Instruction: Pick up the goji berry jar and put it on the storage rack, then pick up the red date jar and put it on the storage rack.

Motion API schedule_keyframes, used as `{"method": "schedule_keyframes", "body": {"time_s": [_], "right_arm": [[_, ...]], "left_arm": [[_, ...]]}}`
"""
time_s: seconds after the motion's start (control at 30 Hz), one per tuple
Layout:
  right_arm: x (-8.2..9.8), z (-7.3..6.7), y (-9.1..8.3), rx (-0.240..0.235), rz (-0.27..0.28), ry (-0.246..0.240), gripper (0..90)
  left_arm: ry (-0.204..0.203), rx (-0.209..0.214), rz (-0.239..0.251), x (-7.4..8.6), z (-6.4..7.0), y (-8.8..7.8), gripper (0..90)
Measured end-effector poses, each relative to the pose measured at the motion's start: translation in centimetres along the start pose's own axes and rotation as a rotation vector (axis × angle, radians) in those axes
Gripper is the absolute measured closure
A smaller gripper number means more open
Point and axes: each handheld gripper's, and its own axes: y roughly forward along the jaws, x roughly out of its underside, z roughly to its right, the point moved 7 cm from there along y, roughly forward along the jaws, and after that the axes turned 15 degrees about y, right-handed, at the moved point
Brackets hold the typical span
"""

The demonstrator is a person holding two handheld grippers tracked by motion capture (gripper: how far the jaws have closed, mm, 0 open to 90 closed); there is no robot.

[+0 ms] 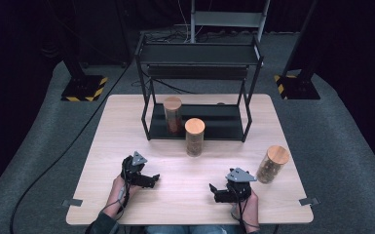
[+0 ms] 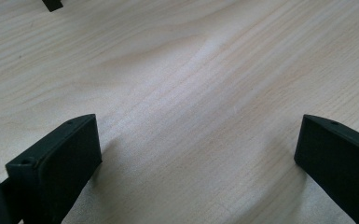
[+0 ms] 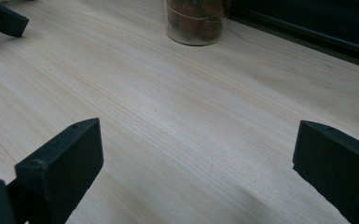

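I hold my left gripper (image 1: 152,179) and my right gripper (image 1: 216,190) low over the wooden table (image 1: 126,126), near my edge of it, and both point in toward the middle. The jaws of each one stand wide apart and hold nothing; between them I see bare wood. Three see-through jars with round wooden lids are out. The jar on the right (image 1: 272,164) stands on the table just beside my right gripper, so it looks like the one I would pick up first. It has brown round bits inside, but they are too small for me to tell what they are. The middle jar (image 1: 195,137) stands on the table just in front of the black rack (image 1: 246,117), and in my right gripper view I see its bottom (image 3: 196,21) with reddish brown lumps inside. The back jar (image 1: 173,115) stands on the low shelf of the rack and has something dark in its lower half. I think these jars are hard and smooth, so they could slip, and they could break if I drop one. With stuff inside, they are likely a bit heavy. I would grab the near jar around its middle, under the lid, and keep it standing up straight, because the lid may just sit on top and come off
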Motion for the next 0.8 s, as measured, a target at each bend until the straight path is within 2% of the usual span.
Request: {"method": "schedule_keyframes", "body": {"time_s": [0.37, 0.8], "right_arm": [[0.08, -0.1, 0.15, 0.002, -0.017, -0.008, 0.8], [0.16, -0.15, 0.33, 0.001, -0.037, -0.017, 0.9]], "left_arm": [[0.013, 0.013, 0.003, -0.16, 0.21, 0.1, 0.0], [0.005, 0.001, 0.002, -0.03, 0.28, -0.05, 0.0]]}}
